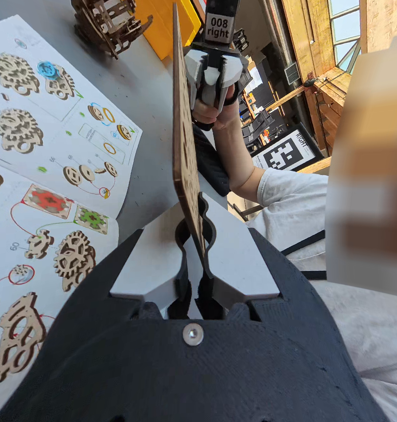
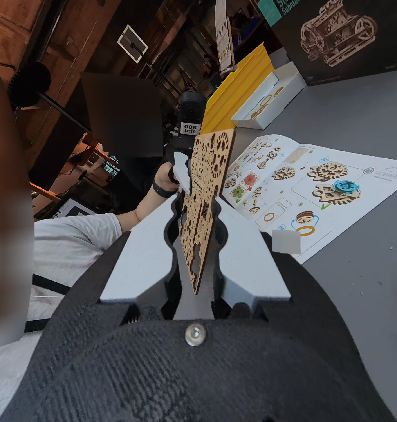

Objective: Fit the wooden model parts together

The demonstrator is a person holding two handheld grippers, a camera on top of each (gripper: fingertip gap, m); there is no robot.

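Observation:
A thin laser-cut wooden parts sheet (image 1: 185, 137) is held upright above the table, edge-on in the left wrist view and face-on in the right wrist view (image 2: 206, 178). My left gripper (image 1: 190, 205) is shut on one edge of the sheet; it also shows in the right wrist view (image 2: 184, 180). My right gripper (image 2: 197, 197) is open, and the sheet's near corner shows in the wide gap between its fingers. I cannot tell whether they touch it. In the left wrist view the right gripper (image 1: 206, 108) sits just right of the sheet.
An open instruction booklet (image 2: 307, 182) lies on the grey table (image 2: 352, 296). A partly built wooden model (image 1: 108, 25) stands at the back. A yellow bin (image 2: 238, 91), a white tray with wooden rings (image 2: 268, 102) and the kit box (image 2: 341, 41) stand beyond. The person's torso is close. There is about 12 centimetres between the tips of the two grippers.

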